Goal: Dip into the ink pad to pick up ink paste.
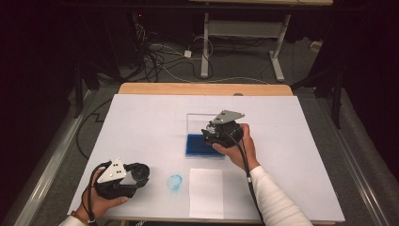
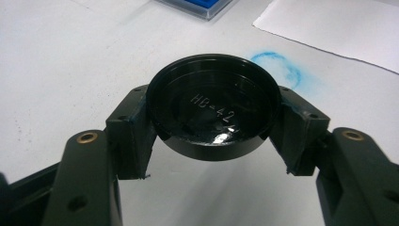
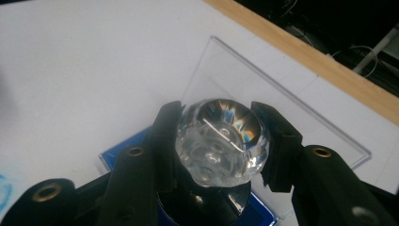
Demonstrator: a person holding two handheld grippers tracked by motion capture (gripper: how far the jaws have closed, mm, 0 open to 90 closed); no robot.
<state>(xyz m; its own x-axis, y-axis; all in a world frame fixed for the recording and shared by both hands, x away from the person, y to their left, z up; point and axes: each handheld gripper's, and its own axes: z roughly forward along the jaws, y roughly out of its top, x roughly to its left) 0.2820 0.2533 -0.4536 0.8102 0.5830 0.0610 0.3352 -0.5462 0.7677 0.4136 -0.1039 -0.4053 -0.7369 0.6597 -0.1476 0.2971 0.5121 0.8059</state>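
Observation:
My left gripper (image 2: 212,123) is shut on a black round cap (image 2: 211,110) with "HB-42" moulded inside it, held just above the white table near the front left (image 1: 134,175). My right gripper (image 3: 219,137) is shut on the clear faceted knob (image 3: 221,141) of a stamp, whose black base (image 3: 207,209) sits over a blue ink pad (image 1: 196,145). The pad lies in a clear case whose lid (image 3: 263,89) stands open behind it. In the high view the right gripper (image 1: 212,135) is at the table's middle.
A blue ring-shaped ink mark (image 1: 174,182) stains the white table cover (image 1: 141,122) between the grippers, next to a white sheet of paper (image 1: 206,193) at the front edge. A wooden table edge (image 1: 202,88) runs along the far side.

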